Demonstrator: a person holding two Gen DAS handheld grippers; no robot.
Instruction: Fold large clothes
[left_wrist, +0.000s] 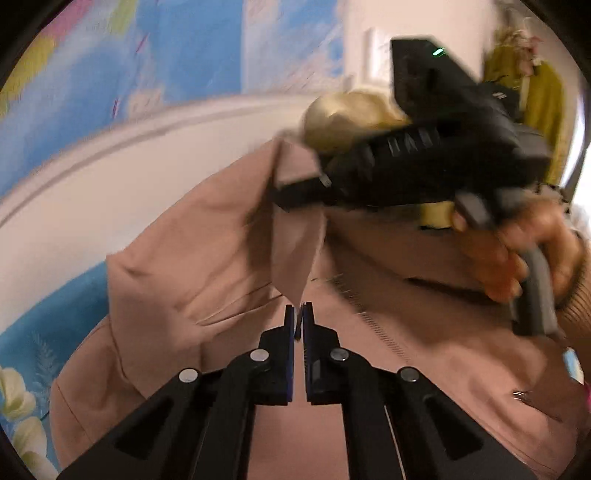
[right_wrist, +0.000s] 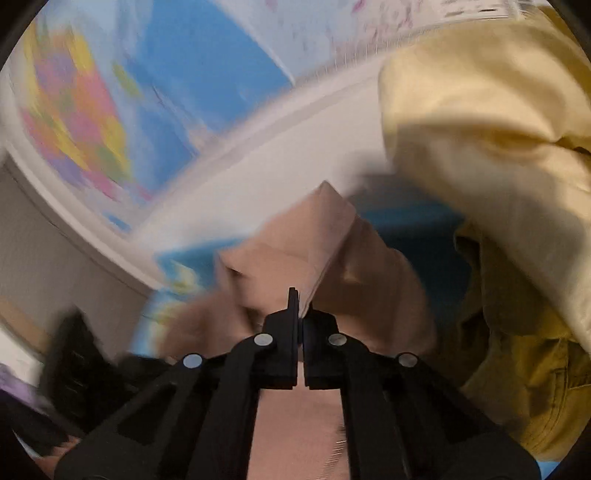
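A bed spread with a blue floral sheet (left_wrist: 55, 317) sits against a white board and a wall hung with a bright world map (right_wrist: 85, 122). A dusty-pink zip-up garment (left_wrist: 207, 266) lies rumpled on the sheet. The left gripper (left_wrist: 298, 317) and right gripper (right_wrist: 300, 306) each pinch a fold of it between closed fingers. Yellow clothes (right_wrist: 491, 122) lie heaped beside it.

My grippers (left_wrist: 298, 314) are matte black with silver rivets, blue pad edges; ribbed tan sleeve cuff (left_wrist: 576, 295) behind the right one (left_wrist: 280, 195).
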